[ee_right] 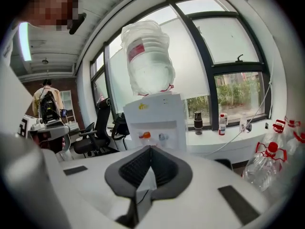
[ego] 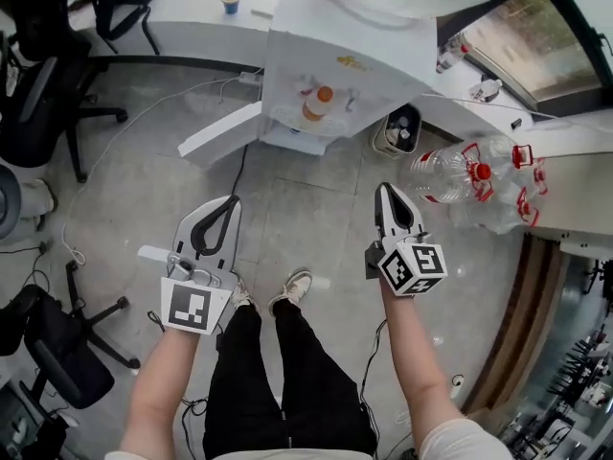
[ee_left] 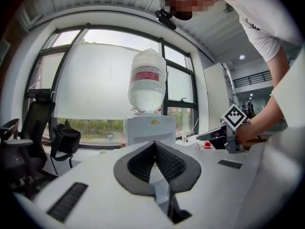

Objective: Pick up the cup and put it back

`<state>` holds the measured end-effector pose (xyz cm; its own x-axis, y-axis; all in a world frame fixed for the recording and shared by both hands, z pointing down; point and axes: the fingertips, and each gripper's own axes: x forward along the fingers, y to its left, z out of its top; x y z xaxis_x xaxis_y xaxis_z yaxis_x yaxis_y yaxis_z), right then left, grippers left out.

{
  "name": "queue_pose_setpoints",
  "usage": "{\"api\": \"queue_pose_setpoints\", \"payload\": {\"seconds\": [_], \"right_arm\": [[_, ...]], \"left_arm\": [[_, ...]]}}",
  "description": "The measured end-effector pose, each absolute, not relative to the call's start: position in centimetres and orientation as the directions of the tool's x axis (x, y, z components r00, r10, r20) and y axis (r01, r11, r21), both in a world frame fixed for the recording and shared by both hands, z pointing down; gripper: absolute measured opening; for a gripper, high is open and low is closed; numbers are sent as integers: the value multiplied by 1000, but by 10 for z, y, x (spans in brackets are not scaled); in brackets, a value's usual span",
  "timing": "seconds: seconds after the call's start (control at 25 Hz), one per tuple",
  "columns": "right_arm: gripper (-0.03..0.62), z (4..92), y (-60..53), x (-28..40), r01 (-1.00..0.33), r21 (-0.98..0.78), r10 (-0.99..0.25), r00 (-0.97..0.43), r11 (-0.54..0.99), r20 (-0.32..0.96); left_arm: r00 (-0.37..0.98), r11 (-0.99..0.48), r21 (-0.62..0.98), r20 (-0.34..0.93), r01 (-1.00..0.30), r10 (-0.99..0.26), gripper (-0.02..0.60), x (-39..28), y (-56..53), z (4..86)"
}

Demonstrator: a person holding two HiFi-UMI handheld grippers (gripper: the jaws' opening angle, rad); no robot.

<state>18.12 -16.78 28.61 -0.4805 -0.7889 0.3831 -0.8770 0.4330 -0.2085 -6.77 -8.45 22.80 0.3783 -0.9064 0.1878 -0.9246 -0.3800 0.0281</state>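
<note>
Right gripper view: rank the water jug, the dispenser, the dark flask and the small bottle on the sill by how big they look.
1. water jug
2. dispenser; its lower part is hidden, so its place against the jug is unsure
3. dark flask and small bottle: they look alike

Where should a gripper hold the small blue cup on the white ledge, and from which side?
Probably across the side wall of the blue cup, coming level from the room side: it stands upright, mouth up, and the window is behind it.
</note>
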Motion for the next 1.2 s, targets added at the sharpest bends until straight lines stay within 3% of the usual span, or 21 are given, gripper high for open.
{"api": "queue_pose_setpoints", "payload": {"seconds": [0.24,0.64,1.2], "right_arm": [[21,235,-151,174,-874,-214,-784,-486,437,386],[21,106,-138,170,-839,-163,-793,-543,519,276],[21,-23,-101,189,-793,-44,-782,-607,607,142]], "left_arm": [[360,-359,34,159,-933,-919,23,-74,-83,171],[382,-381,32,150,-924,-912,23,-67,-73,67],[327,-327,-62,4,-943,-945,23,-84,-57,-66]]}}
